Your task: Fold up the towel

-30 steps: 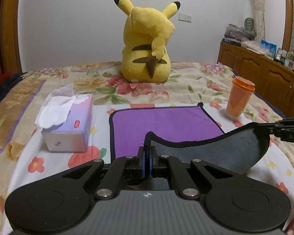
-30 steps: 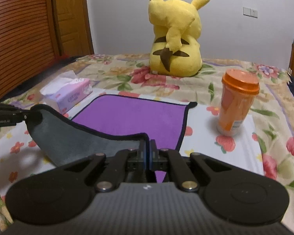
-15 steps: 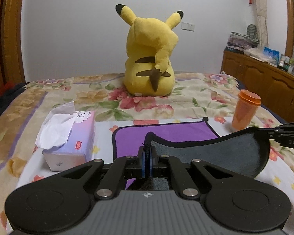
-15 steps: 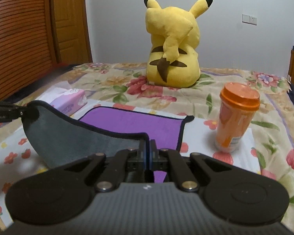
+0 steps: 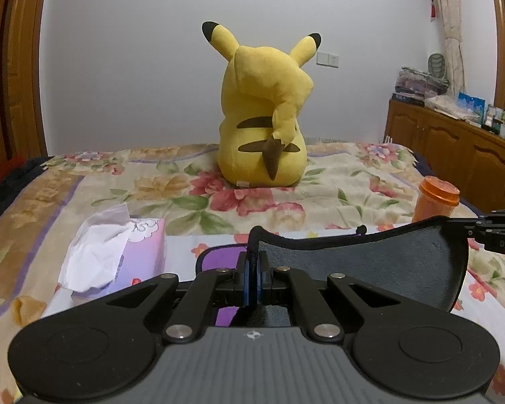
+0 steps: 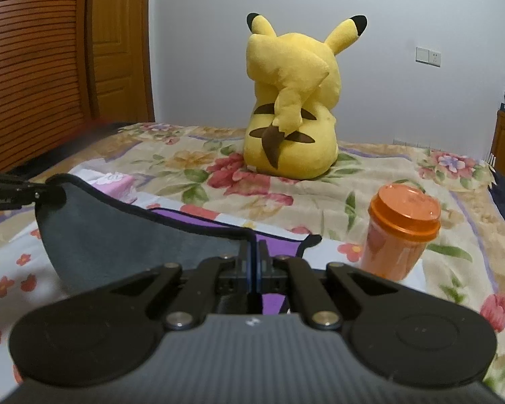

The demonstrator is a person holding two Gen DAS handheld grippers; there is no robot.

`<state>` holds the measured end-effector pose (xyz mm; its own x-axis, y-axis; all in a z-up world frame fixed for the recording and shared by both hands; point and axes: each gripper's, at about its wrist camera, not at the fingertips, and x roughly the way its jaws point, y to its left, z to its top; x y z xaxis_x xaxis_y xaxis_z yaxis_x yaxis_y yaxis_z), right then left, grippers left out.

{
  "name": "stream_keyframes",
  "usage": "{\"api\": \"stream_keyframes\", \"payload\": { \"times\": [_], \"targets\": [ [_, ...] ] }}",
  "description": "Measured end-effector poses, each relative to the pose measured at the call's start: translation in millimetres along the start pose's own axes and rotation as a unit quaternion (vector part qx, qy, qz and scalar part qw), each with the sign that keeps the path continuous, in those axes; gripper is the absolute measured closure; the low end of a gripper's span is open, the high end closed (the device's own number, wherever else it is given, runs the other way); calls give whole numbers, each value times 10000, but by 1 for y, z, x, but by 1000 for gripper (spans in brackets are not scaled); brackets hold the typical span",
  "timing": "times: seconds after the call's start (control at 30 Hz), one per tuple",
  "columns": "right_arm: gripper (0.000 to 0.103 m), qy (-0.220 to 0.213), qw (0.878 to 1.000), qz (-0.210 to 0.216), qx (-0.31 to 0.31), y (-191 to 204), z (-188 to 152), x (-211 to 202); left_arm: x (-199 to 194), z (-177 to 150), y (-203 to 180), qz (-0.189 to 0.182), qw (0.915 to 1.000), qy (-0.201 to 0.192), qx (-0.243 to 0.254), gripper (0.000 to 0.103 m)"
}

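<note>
Above the floral-quilted bed [image 5: 336, 181], a soft, limp purple-and-grey microfibre towel [image 5: 360, 262] is pinched by its near corners in the left hand-held gripper [image 5: 251, 281] and right hand-held gripper [image 6: 254, 271].

The left gripper [image 5: 252, 271] is clamped on a corner of the towel [image 5: 360, 262], its jaws pressed together with the black-trimmed edge standing up between them. The towel's grey underside stretches rightward in a lifted sag to its other near corner, pinched by the right gripper [image 5: 454, 224] at the frame's right edge. A strip of the purple face lies on the floral bedspread [image 5: 336, 175] below. A tissue box [image 5: 144, 252] sits left of the towel, an orange lidded cup [image 5: 436, 202] shows just behind its raised right corner, and a yellow Pikachu plush [image 5: 264, 114] sits farther back, facing the wall. A wooden cabinet [image 5: 454, 144] lines the right side.
</note>
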<state>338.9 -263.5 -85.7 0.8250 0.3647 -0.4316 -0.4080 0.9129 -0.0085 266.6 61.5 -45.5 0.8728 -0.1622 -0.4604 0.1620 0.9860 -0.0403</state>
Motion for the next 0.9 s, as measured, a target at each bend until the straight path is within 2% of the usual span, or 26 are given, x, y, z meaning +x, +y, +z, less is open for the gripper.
{"api": "stream_keyframes", "payload": {
  "times": [0.57, 0.9],
  "targets": [
    [100, -148, 9988, -225, -405, -9, 21, 42, 51, 26, 14, 145, 9998, -143, -26, 96],
    [100, -179, 9986, -377, -312, -18, 18, 77, 90, 27, 23, 285, 9995, -107, 5, 96]
  ]
}}
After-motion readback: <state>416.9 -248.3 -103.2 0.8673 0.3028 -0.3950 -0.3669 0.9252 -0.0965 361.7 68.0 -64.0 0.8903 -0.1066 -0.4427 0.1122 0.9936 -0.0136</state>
